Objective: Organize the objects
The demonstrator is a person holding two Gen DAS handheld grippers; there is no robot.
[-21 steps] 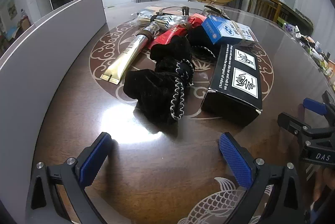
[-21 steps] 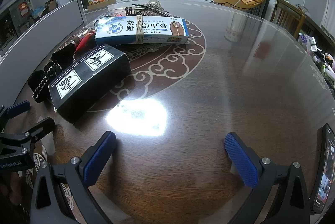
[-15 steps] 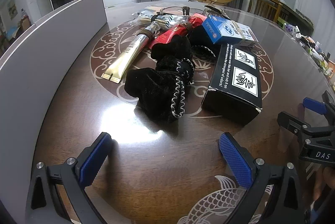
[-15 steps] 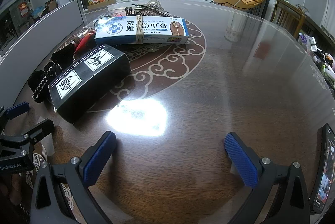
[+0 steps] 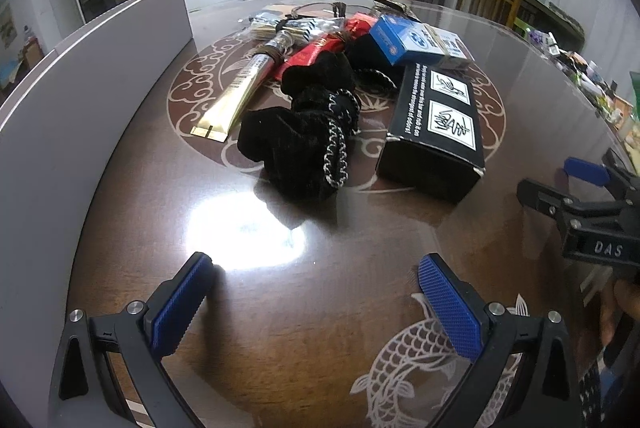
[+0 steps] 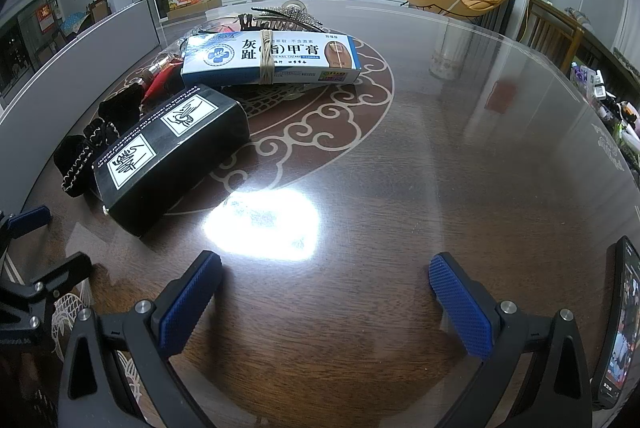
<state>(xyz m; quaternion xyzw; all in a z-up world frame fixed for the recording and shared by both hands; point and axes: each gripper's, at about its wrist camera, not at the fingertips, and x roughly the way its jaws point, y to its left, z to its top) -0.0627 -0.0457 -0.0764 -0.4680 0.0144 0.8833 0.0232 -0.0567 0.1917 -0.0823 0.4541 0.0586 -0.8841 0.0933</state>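
Left gripper [image 5: 316, 302], black frame with blue ribbed pads, jaws spread wide, nothing between them, hovering over bare dark glossy wooden round table [image 5: 360, 236] near its front edge. Right gripper [image 6: 326, 294], same build, also spread wide and empty, over bare tabletop; it also shows at the right edge of the left wrist view.

Pile of objects sits on the table's central cloud-pattern inlay, ahead of both grippers and apart from them. Black velvet scrunchie bundle with silver chain trim [image 5: 304, 144] lies nearest the left gripper. Black rectangular cardboard box with white pictogram labels [image 5: 436, 124] is just right of it, touching or nearly. Blue-and-white nail cream carton with rubber band around it [image 6: 272, 58] rests behind the black box, tilted on other items. Gold tube with metallic cap [image 5: 240, 88] lies left of the scrunchies. Red foil packet [image 5: 316, 52] sits between tube and carton. Rhinestone hair clip [image 6: 280, 16] at the pile's far side. Black smartphone [image 6: 616, 324], screen lit, lies at the right table edge. Grey panel [image 5: 80, 76] runs along the left.
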